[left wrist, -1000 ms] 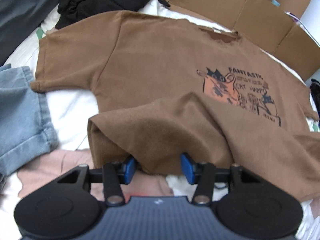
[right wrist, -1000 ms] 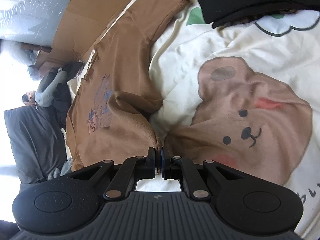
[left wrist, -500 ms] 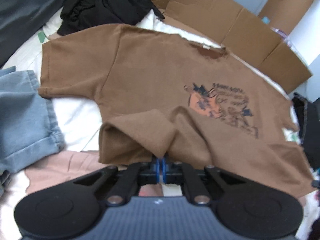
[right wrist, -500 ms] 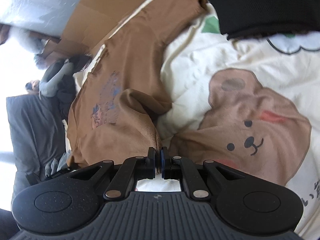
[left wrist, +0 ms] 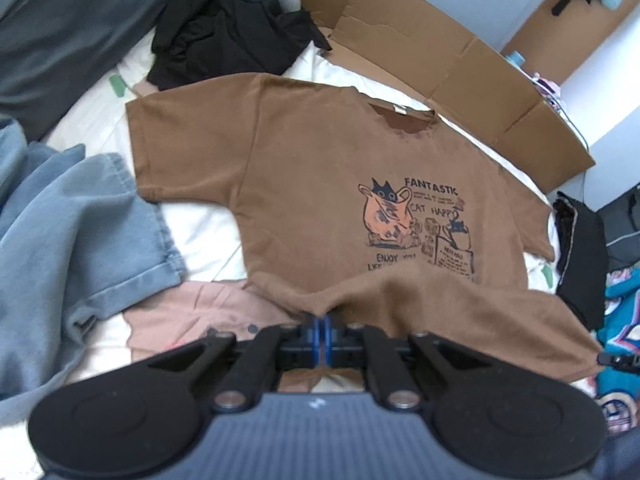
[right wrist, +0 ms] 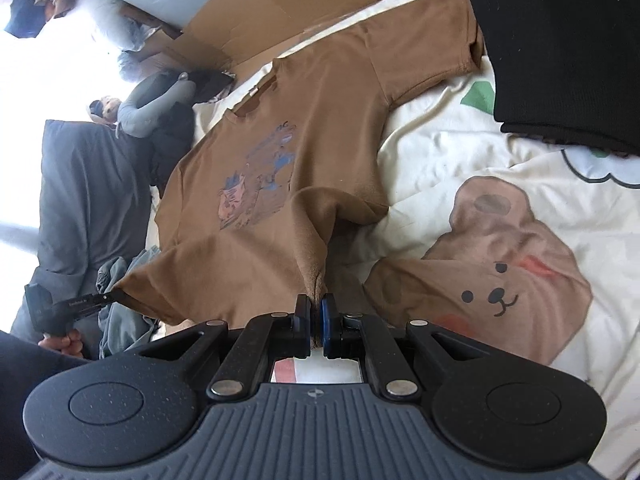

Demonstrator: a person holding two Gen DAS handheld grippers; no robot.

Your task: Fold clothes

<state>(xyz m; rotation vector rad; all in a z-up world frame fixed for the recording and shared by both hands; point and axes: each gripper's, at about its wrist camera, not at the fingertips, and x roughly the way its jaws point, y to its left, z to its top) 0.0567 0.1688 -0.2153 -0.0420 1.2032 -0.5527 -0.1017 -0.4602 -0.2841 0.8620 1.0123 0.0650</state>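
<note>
On the bed sheet (right wrist: 460, 184), each tool, left (left wrist: 322, 330) and right (right wrist: 316, 312), pinches the brown T-shirt's (left wrist: 320, 184) lifted hem.

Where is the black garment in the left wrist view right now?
The black garment lies bunched at upper left, just beyond the brown T-shirt sleeve, beside the flattened cardboard.

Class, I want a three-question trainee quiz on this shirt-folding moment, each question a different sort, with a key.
1. True or false: both grippers are clamped on the brown T-shirt.
2. Which garment lies on the bed beside the shirt's sleeve in the left wrist view? A. blue jeans B. red scarf C. white socks
3. Fill in: the shirt's hem is ____ off the bed.

Key: 1 true: left gripper and right gripper pinch its hem. 2 A, the blue jeans. 3 lifted.
</note>
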